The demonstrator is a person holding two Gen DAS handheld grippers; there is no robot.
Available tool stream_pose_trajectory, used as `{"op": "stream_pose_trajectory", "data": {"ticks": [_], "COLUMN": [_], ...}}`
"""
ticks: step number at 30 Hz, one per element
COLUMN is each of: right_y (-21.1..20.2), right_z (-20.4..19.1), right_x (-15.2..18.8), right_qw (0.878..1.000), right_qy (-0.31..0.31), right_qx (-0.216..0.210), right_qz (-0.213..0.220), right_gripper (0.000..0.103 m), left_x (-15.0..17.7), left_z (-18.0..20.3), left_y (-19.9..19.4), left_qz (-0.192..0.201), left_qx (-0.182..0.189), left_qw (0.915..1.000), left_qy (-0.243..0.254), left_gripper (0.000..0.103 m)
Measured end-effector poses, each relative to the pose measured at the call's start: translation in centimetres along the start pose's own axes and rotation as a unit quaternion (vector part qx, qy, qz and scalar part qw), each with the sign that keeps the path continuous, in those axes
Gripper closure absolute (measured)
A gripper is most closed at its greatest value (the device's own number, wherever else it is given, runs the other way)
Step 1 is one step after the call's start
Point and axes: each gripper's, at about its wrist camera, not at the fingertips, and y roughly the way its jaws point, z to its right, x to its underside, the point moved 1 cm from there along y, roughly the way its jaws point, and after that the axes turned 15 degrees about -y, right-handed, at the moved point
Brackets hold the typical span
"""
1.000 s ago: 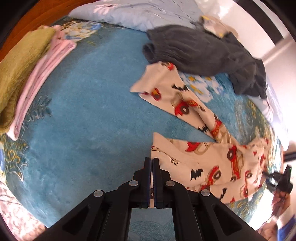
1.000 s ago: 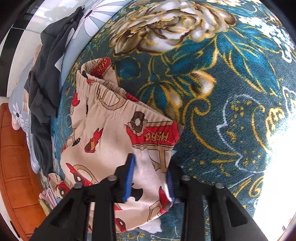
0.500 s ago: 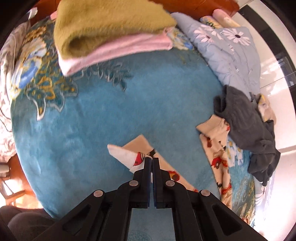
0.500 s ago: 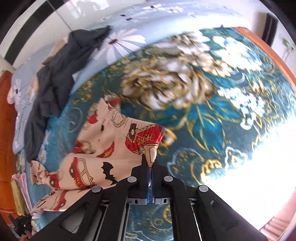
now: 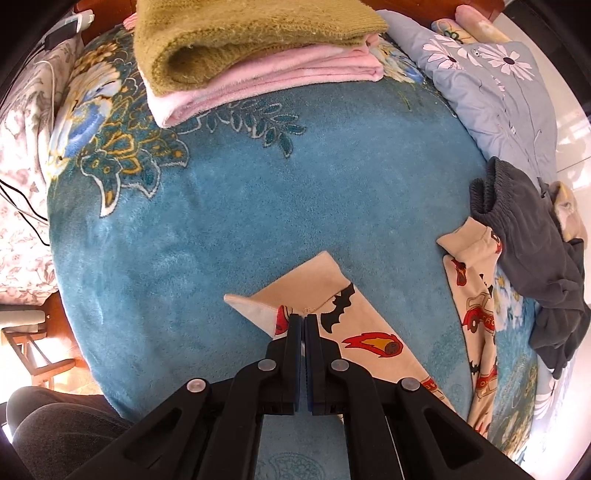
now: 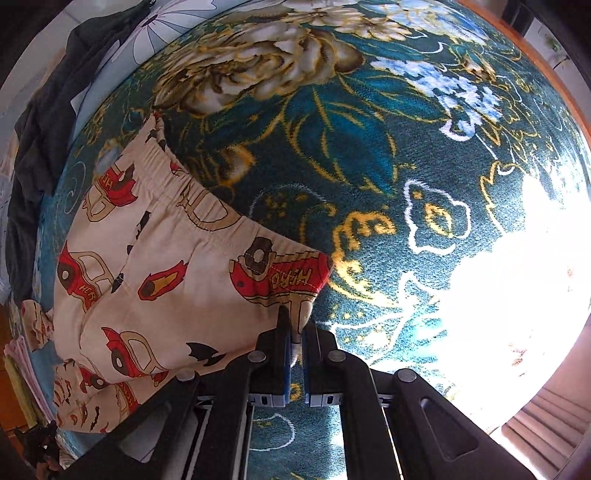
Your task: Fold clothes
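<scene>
Cream pants [image 6: 166, 266] printed with red cars and black bats lie spread on the teal floral blanket [image 6: 369, 166]. My right gripper [image 6: 295, 332] points down and is shut on the waistband corner by the red car print. In the left wrist view my left gripper [image 5: 303, 321] is shut on the folded-over cuff of one pant leg [image 5: 369, 332]. The other pant leg [image 5: 476, 295] lies to the right, its end tucked under a dark grey garment [image 5: 535, 258].
A folded olive towel [image 5: 240, 33] on a folded pink one [image 5: 277, 81] sits at the far edge of the blue blanket [image 5: 240, 221]. A light blue daisy quilt [image 5: 498, 92] lies at the back right. A person's dark-trousered knee [image 5: 48, 424] is at lower left.
My right gripper went from open around the waistband to shut on its corner, and the waistband now lies stretched out. My left gripper swung round with the cuff, bringing the towel stack into view.
</scene>
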Motion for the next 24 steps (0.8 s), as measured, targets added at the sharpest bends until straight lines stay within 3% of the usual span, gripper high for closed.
{"op": "stream_pose_trajectory", "data": {"ticks": [2, 4, 5, 10, 16, 20, 22, 24], "right_y": [-0.5, -1.3, -1.7, -3.2, -4.7, -6.1, -5.2, -5.5], "right_z": [0.7, 1.7, 2.2, 3.1, 3.8, 3.8, 5.8, 7.5], "right_x": [0.1, 0.3, 0.4, -0.6, -2.6, -3.3, -3.6, -3.3], "right_qw": [1.0, 1.0, 0.999, 0.997, 0.98, 0.98, 0.968, 0.962], "right_qy": [0.004, 0.009, 0.012, 0.04, 0.124, 0.129, 0.172, 0.218], "right_qx": [-0.003, 0.004, 0.01, 0.009, -0.125, -0.089, -0.134, -0.096], "right_qz": [0.006, 0.02, 0.027, 0.065, 0.098, 0.119, 0.123, 0.135], "right_gripper": [0.086, 0.063, 0.061, 0.061, 0.059, 0.059, 0.058, 0.058], "left_x": [-0.3, -0.5, -0.5, 0.0, 2.0, 3.3, 3.3, 3.1], "left_z": [-0.4, -1.1, -1.3, 0.0, 3.2, 4.1, 3.8, 3.5], "left_y": [-0.1, -0.9, -1.1, -2.4, -0.7, 0.0, -0.2, 0.1], "left_qz": [0.004, 0.02, 0.025, 0.04, 0.004, -0.012, -0.009, -0.015], "left_qx": [0.001, -0.001, 0.003, 0.046, 0.086, 0.081, 0.087, 0.093], "left_qw": [0.9999, 0.9994, 0.9992, 0.9981, 0.9959, 0.9949, 0.9948, 0.9947], "left_qy": [-0.013, -0.027, -0.031, 0.003, 0.028, 0.059, 0.053, 0.041], "left_gripper": [0.099, 0.099, 0.099, 0.097, 0.09, 0.09, 0.089, 0.086]}}
